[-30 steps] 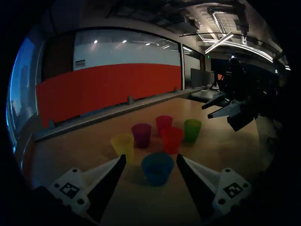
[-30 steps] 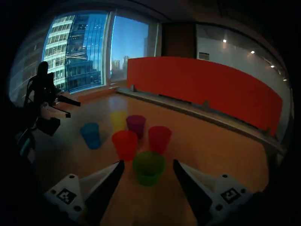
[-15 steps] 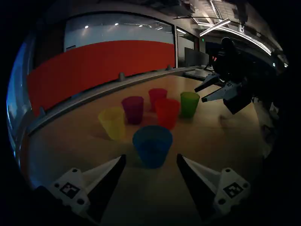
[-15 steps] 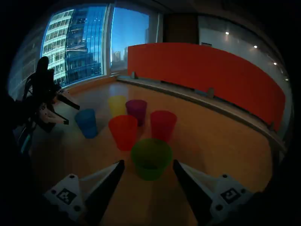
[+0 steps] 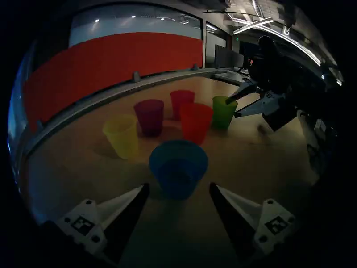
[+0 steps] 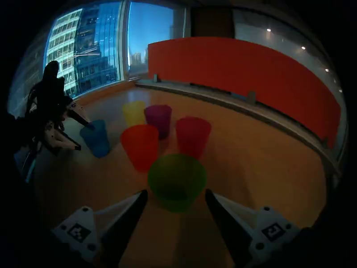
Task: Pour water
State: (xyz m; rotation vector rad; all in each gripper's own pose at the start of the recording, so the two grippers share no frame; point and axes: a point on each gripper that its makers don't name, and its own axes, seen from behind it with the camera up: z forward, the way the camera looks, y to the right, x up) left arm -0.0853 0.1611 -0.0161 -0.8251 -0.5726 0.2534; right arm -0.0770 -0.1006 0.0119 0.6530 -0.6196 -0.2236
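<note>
Several plastic cups stand grouped on a wooden table. In the left gripper view my left gripper (image 5: pixel 178 186) is open, its tips flanking the base of the blue cup (image 5: pixel 178 167) without touching it. Behind it stand a yellow cup (image 5: pixel 121 135), a purple cup (image 5: pixel 149 116), an orange cup (image 5: pixel 195 121), a red cup (image 5: pixel 182 102) and a green cup (image 5: pixel 223 110). In the right gripper view my right gripper (image 6: pixel 176 192) is open just short of the green cup (image 6: pixel 177 181). The left gripper (image 6: pixel 82 136) reaches the blue cup (image 6: pixel 95 137) there.
A long orange partition (image 5: pixel 111 58) runs along the table's far edge. Large windows (image 6: pixel 89 49) lie beyond the table. A person's dark outline (image 6: pixel 47 96) holds the far gripper. The room is dim. Bare table (image 6: pixel 267 169) lies right of the cups.
Both grippers have moved forward and lower toward the cups. The blue cup and the green cup now sit closer to the fingertips of the left and right gripper.
</note>
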